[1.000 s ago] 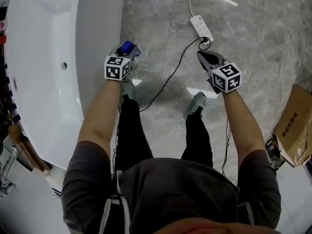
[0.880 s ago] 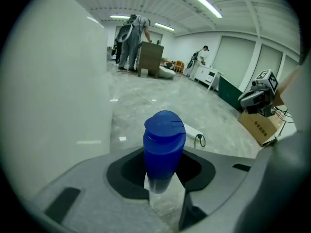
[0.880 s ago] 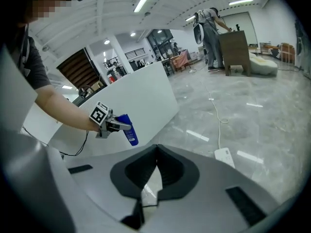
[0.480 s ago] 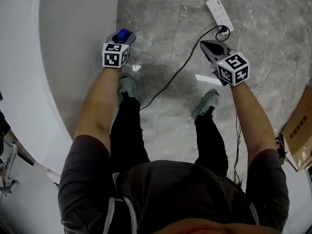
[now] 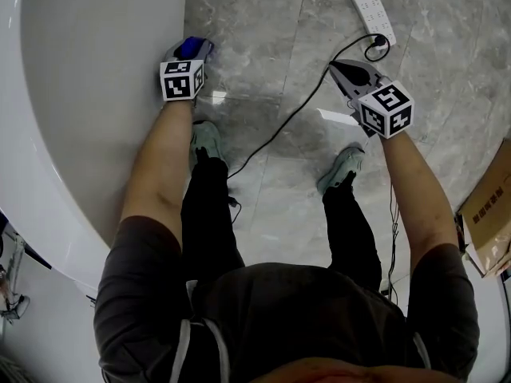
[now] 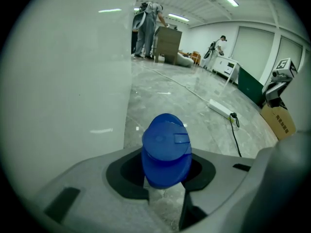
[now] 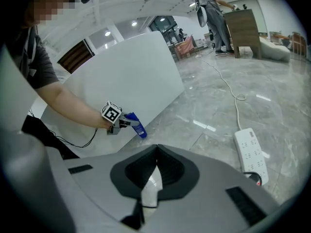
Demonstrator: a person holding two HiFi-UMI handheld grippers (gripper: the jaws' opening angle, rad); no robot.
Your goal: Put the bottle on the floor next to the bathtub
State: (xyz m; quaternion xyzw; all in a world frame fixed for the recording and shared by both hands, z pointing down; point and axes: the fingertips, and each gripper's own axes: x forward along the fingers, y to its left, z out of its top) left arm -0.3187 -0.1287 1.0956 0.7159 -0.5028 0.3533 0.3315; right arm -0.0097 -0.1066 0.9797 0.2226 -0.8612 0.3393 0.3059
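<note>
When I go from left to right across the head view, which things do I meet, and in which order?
white bathtub → blue bottle, held in the left gripper → right gripper → cardboard box

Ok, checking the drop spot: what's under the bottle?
Grey floor beside the bathtub wall. The left tool covers the bottle's base from above; elsewhere it is too small to judge contact.

bottle (image 6: 166, 149) body hidden under jaws; bathtub (image 5: 80, 94), box (image 5: 489, 206) cut off at edges
</note>
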